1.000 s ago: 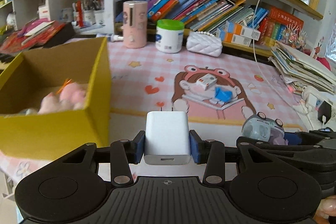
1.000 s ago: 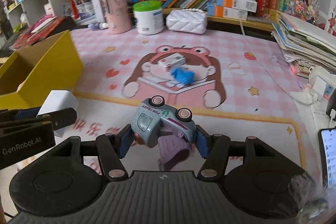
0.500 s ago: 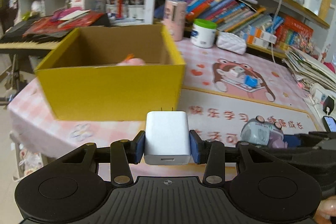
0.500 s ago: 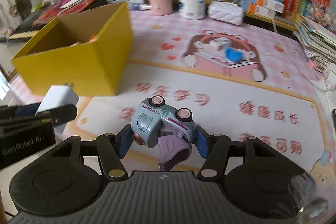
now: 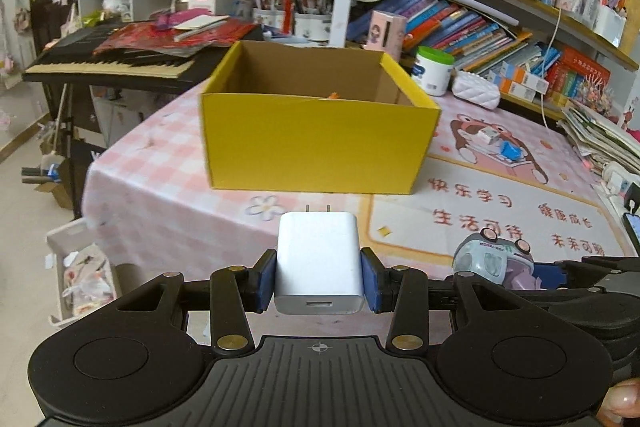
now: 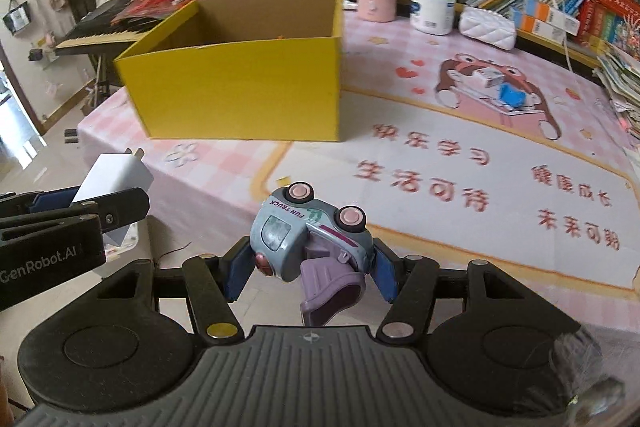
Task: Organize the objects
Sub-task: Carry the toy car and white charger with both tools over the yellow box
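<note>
Midway, the left gripper (image 5: 319, 277) clamps a white charger (image 5: 319, 267), the right gripper (image 6: 310, 269) a toy truck (image 6: 308, 235), both short of the yellow box (image 5: 316, 147) at frame centre.

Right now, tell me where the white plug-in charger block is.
The white plug-in charger block is clamped in the left gripper, prongs pointing at the yellow cardboard box ahead; the right gripper's grey toy truck sits to its right.

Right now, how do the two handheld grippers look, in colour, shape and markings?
The left gripper and the right gripper share one design: a black ribbed plastic body, round discs at each side, black linkage arms with brass-coloured pins, and blue finger pads. The left one bears white "GenRobot.AI" lettering on its side.
</note>
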The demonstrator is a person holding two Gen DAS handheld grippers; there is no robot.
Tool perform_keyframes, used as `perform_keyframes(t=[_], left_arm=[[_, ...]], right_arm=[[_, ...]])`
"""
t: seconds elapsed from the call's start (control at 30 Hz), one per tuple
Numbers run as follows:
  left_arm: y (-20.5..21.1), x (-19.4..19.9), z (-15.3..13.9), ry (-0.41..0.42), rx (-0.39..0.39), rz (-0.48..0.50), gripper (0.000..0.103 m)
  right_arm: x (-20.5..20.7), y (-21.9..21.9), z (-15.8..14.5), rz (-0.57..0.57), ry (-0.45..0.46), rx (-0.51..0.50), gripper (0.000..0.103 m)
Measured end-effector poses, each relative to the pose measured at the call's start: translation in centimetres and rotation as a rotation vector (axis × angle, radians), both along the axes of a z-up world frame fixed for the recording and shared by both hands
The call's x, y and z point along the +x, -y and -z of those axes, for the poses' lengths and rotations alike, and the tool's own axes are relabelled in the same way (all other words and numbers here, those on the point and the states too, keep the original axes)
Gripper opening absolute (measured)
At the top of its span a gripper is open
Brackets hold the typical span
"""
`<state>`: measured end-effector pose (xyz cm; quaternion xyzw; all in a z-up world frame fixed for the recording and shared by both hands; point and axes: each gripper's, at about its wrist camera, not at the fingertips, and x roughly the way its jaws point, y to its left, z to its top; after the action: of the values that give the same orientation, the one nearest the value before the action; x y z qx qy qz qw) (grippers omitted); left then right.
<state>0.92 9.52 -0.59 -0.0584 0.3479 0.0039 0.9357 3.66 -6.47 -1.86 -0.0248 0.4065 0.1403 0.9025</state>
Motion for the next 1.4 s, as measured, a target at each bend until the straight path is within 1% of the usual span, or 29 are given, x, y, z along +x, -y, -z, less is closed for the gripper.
perform_keyframes(t=[0.2,0.4,0.77,0.83,0.9,1.03,1.13,1.3,1.4], left_arm=[[-2.3,-1.7,-0.4,0.015,0.005,-0.028,0.041],[-3.9,-2.7,-0.7,0.034,-0.003,-0.045,0.041],[-4.7,-2.4,-0.6,0.045,-0.022,-0.036,0.041],[-4.8,-2.1,-0.7,0.053,-0.02,-0.041,0.041],[-4.9,-1.6,-0.9,0.065,-0.001,-0.046,0.041],[-5.2,-0.2,-1.7,0.101,0.026,-0.058,0.041],[-5.3,1.2,-2.6,0.133,0.046,-0.064,0.041],[-5.5,5.1,-4.2,0.176,0.069,-0.071,0.041],[-5.3,7.8,-5.1,0.209,0.084,-0.078,0.041]], right_arm=[[-1.4,-2.6,-0.5,-0.032,0.016,0.004,0.058],[-2.3,-4.3,-0.9,-0.056,0.026,-0.005,0.058],[-2.0,-5.0,-1.4,-0.049,0.05,-0.013,0.058],[-1.7,-5.2,-1.6,-0.053,0.068,-0.015,0.058],[-1.4,-5.4,-1.9,-0.058,0.097,-0.011,0.058],[0.0,-5.7,-2.9,-0.063,0.165,-0.002,0.058],[2.0,-5.8,-3.9,-0.056,0.222,0.012,0.058],[6.6,-5.7,-6.0,-0.053,0.307,0.026,0.058],[9.7,-5.6,-7.1,-0.058,0.34,0.038,0.058]])
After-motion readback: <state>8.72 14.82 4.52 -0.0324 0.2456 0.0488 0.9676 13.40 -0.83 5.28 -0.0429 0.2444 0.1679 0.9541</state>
